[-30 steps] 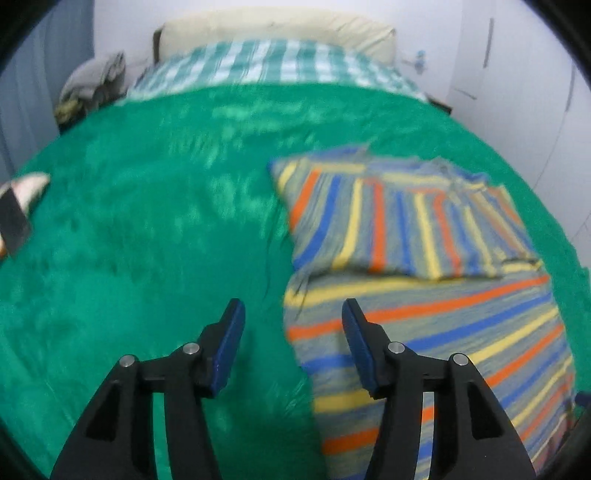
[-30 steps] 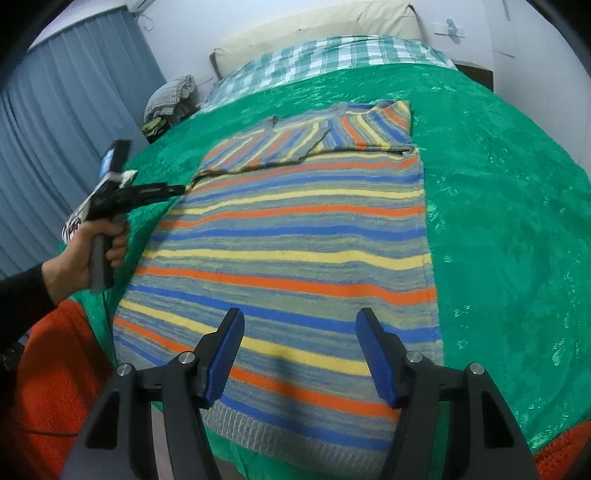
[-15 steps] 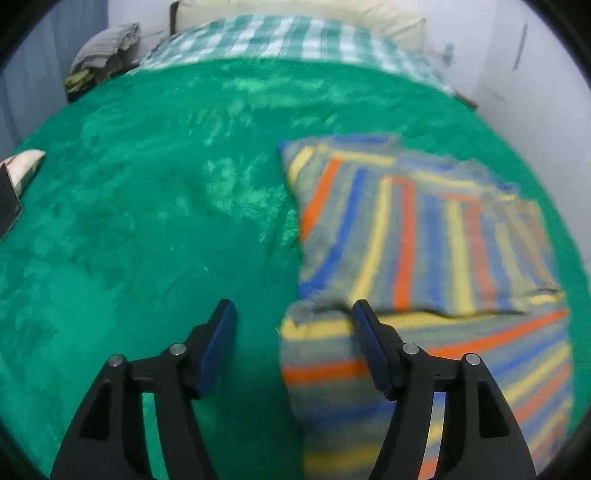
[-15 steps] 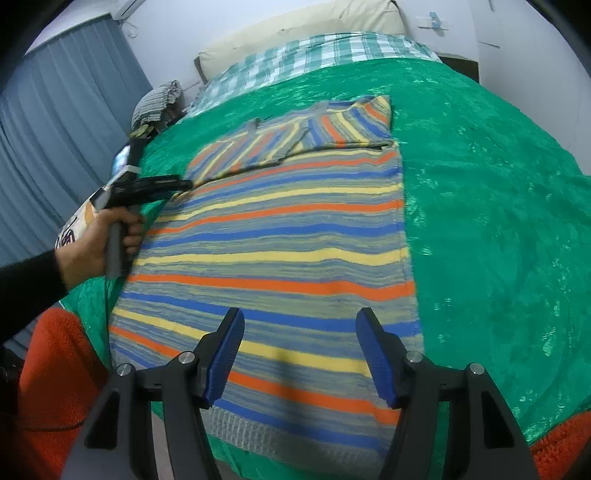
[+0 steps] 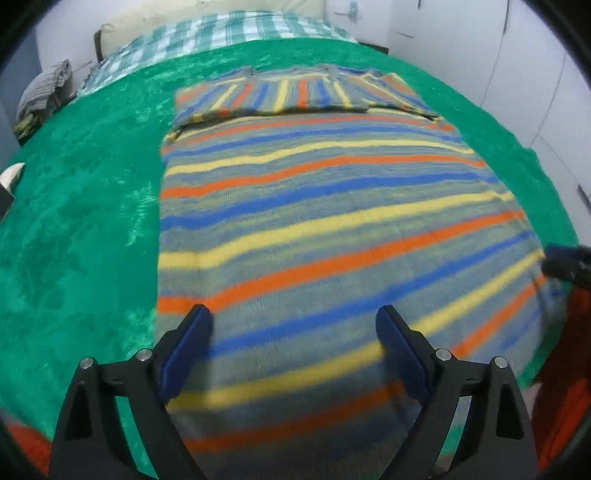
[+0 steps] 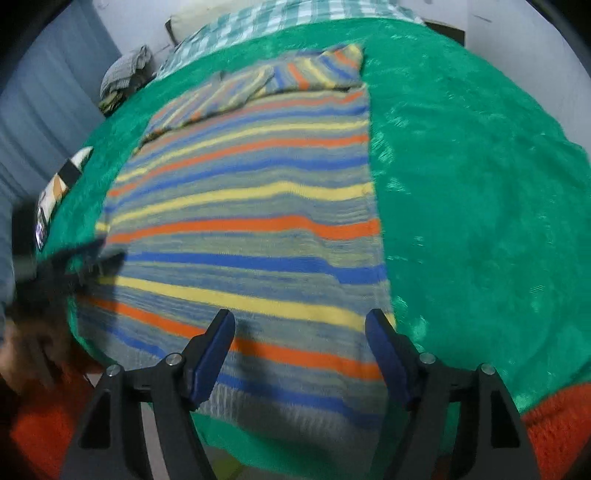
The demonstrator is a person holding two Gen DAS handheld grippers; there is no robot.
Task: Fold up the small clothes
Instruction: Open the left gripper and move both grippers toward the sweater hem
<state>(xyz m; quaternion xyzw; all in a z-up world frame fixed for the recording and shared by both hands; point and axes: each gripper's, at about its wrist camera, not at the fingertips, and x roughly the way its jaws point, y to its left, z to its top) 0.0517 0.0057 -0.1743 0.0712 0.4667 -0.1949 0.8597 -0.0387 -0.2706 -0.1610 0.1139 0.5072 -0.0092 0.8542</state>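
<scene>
A striped sweater (image 5: 332,206) in orange, blue, yellow and grey lies flat on the green blanket (image 5: 81,221), its sleeves folded across the chest at the far end. My left gripper (image 5: 293,325) hovers over the sweater's lower left part. Its jaws are opening, and nothing is pressed between them. My right gripper (image 6: 300,325) hangs over the lower right part near the hem (image 6: 295,402), also opening and holding nothing. The right wrist view shows the left gripper (image 6: 85,262) blurred at the sweater's left edge. The right gripper's tip (image 5: 565,262) peeks in at the left wrist view's right side.
A green-checked sheet (image 5: 229,33) and a pillow lie at the head of the bed. A grey clothes pile (image 6: 125,74) sits at the far left corner. Orange knitwear (image 6: 554,424) hangs at the near edge, and a flat printed object (image 6: 59,184) lies at the left edge.
My left gripper has swept from beside the folded sleeve to the sweater's lower part near the hem, and its jaws have widened. The right gripper's jaws have also spread a little.
</scene>
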